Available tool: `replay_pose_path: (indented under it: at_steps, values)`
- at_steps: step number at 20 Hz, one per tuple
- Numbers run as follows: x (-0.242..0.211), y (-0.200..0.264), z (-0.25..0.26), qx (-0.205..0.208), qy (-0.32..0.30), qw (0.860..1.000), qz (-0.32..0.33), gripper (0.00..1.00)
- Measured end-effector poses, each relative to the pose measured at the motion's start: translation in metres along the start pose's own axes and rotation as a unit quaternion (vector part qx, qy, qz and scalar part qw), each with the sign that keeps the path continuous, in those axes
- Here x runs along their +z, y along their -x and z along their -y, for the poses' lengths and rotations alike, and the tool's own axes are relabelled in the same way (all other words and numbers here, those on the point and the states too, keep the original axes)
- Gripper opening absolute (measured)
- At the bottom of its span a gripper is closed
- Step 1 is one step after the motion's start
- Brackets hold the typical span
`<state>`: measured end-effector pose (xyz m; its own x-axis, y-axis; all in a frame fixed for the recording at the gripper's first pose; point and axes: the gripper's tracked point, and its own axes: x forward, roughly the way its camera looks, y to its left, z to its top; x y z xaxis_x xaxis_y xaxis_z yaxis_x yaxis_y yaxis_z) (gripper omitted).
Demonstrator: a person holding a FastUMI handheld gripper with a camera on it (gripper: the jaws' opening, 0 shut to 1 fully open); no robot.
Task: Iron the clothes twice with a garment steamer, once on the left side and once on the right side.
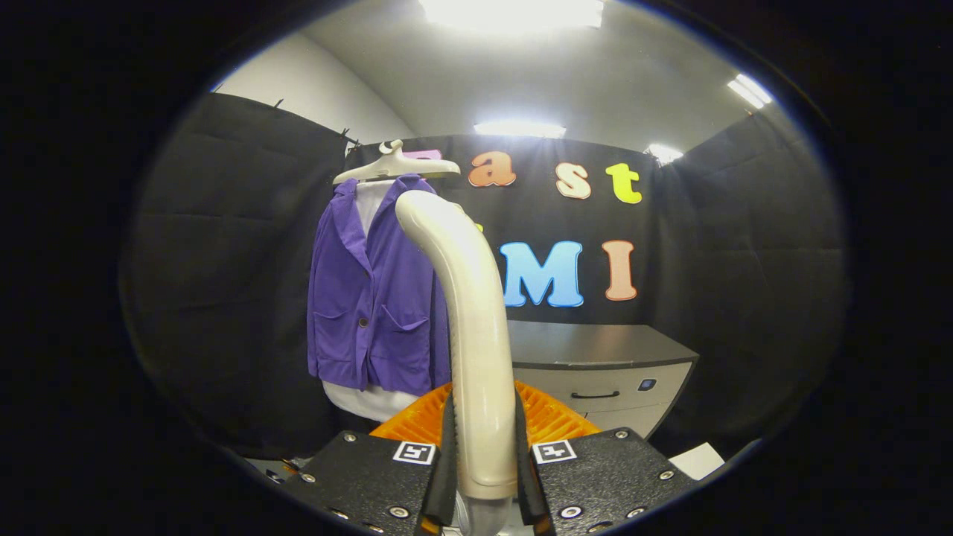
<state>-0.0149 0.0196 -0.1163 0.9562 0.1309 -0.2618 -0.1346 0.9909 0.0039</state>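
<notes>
Your gripper (484,476) is clamped on the cream steamer handle (469,313), both fingers pressing its lower shaft, and the handle rises and curves forward toward the clothes. Just behind the fingers sits an orange ribbed part (547,417). Beyond, the purple jacket (368,298) hangs over a white garment on a white hanger (394,165), apart from the steamer tip. A grey cabinet (603,365) stands to its right. The smooth handle could twist in your grip, so the head may miss one side.
</notes>
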Motion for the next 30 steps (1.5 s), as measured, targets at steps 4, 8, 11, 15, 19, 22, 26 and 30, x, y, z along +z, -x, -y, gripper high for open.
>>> replay_pose_path:
  at_steps: [4,8,11,15,19,22,26,30]
  values:
    - [-0.006,-0.003,-0.004,0.004,0.009,1.0,-0.006,0.33]
    - [-0.011,-0.005,-0.003,0.004,0.008,1.0,-0.013,0.33]
    - [-0.017,-0.007,-0.007,0.007,0.002,1.0,-0.024,0.33]
    - [-0.021,-0.008,-0.009,0.01,0.005,1.0,-0.026,0.33]
    - [-0.031,-0.009,-0.01,0.014,0.006,0.999,-0.041,0.33]
    - [-0.038,-0.011,-0.011,0.018,0.005,0.999,-0.05,0.33]
    - [-0.041,-0.012,-0.01,0.02,-0.002,0.998,-0.057,0.33]
    - [-0.039,-0.015,-0.007,0.019,-0.006,0.998,-0.056,0.33]
